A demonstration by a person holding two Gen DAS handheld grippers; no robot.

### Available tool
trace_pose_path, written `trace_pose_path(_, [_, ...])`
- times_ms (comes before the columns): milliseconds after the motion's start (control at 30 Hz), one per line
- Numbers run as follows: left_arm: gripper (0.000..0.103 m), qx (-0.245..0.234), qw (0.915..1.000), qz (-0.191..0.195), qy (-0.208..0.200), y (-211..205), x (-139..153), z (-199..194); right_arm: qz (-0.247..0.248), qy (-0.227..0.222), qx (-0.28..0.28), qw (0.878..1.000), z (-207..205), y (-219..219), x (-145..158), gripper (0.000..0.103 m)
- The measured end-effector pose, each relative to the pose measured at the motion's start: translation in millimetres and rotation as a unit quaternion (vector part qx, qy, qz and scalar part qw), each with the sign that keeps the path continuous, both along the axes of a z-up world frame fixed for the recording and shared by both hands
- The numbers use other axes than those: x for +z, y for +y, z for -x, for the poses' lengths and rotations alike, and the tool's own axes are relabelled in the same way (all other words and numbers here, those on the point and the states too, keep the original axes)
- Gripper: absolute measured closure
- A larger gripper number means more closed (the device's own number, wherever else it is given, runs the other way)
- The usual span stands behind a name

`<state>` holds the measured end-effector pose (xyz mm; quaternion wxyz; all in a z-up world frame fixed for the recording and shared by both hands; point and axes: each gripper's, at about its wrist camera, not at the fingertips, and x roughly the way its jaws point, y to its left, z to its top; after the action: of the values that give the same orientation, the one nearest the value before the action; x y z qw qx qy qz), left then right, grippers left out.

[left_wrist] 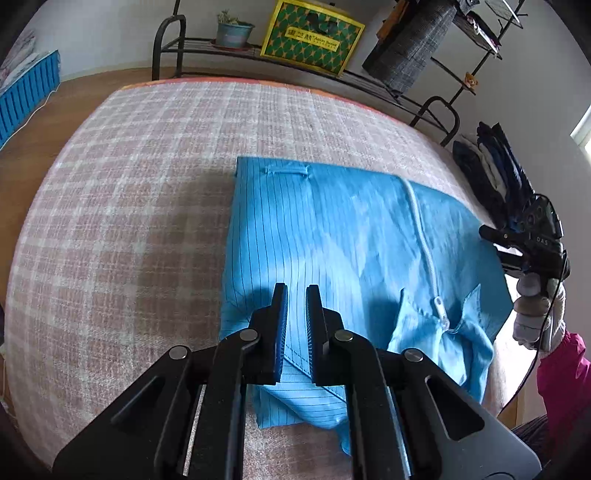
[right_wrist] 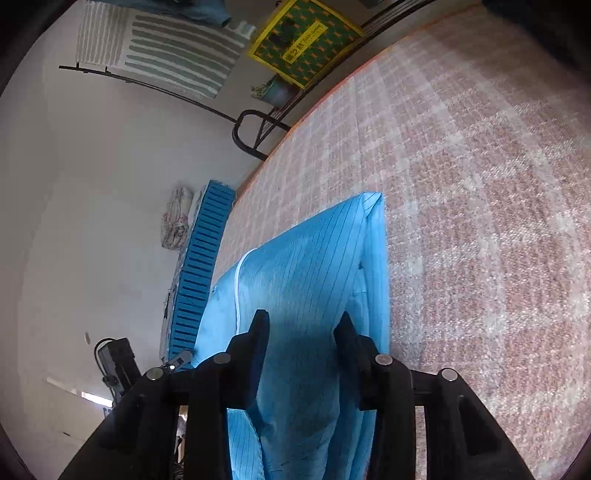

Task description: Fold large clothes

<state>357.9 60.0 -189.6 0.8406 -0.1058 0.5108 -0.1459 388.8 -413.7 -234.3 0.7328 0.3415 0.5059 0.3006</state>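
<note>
**Folding a blue garment on a checked worktop**

Gripping in the lower centre of the left wrist view, the left tool point(left_wrist: 296, 291) has its jaws nearly closed, with a folded edge of the blue garment point(left_wrist: 332, 236) running between them low in the frame; whether the pads actually pinch the cloth cannot be told. Beyond its fingertips the garment spreads up and to the right across the pink checked worktop point(left_wrist: 129, 184), a white zipper point(left_wrist: 424, 243) running down its right half.

In the right wrist view, the right tool point(right_wrist: 301, 321) stands partly open at lower centre. The garment point(right_wrist: 306, 266) passes between its fingers, which stand clear of the cloth, and stretches away towards the frame's middle.

Farther off, a yellow and green bag point(left_wrist: 314, 37) sits at the top on a black metal rack point(left_wrist: 207, 48), beside a potted plant point(left_wrist: 233, 31).
</note>
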Motion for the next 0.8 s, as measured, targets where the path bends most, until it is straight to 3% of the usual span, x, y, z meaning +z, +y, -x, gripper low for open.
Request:
trace_pose_path(133, [0.097,-0.008,0.9995,-0.012,0.027,-4,-27,1,-0.005,-0.022,0.030,0.999,-8,15,1,0.065])
trace_pose_path(200, [0.097,-0.011,0.9995,-0.015,0.027,-5,-32,1,-0.031,-0.007,0.000,1.000,-21,10,-8,0.041])
trace_pose_path(267, [0.097,-0.011,0.9994,-0.017,0.026,-6,-34,2,-0.094,0.017,-0.046,0.994,-34,-4,-24,0.040])
trace_pose_path(333, [0.097,-0.014,0.9994,-0.021,0.025,-7,-35,2,-0.116,0.026,-0.076,0.990,-44,-11,-35,0.057])
trace_pose_path(367, [0.097,-0.016,0.9993,-0.023,0.023,-8,-35,2,-0.102,0.028,-0.090,0.990,-48,-13,-38,0.072])
trace_pose_path(467, [0.097,-0.020,0.9993,-0.023,0.021,-9,-36,2,-0.091,0.016,-0.099,0.991,-54,-14,-37,0.098])
trace_pose_path(567, [0.097,-0.021,0.9994,-0.018,0.020,-9,-37,2,-0.003,-0.056,-0.071,0.996,-50,-6,-3,0.103])
trace_pose_path(667, [0.097,-0.025,0.9993,-0.020,0.018,-6,-38,1,0.144,-0.094,-0.046,0.984,-44,8,15,0.103])
trace_pose_path(733, [0.097,-0.025,0.9992,-0.024,0.019,-6,-37,2,0.193,-0.090,-0.049,0.976,-42,10,16,0.095])
trace_pose_path(767, [0.097,-0.023,0.9992,-0.025,0.021,-5,-34,3,0.214,-0.086,-0.058,0.971,-40,6,22,0.081])
trace_pose_path(800, [0.097,-0.020,0.9993,-0.023,0.020,-4,-31,4,0.236,-0.092,-0.074,0.965,-35,1,31,0.079])
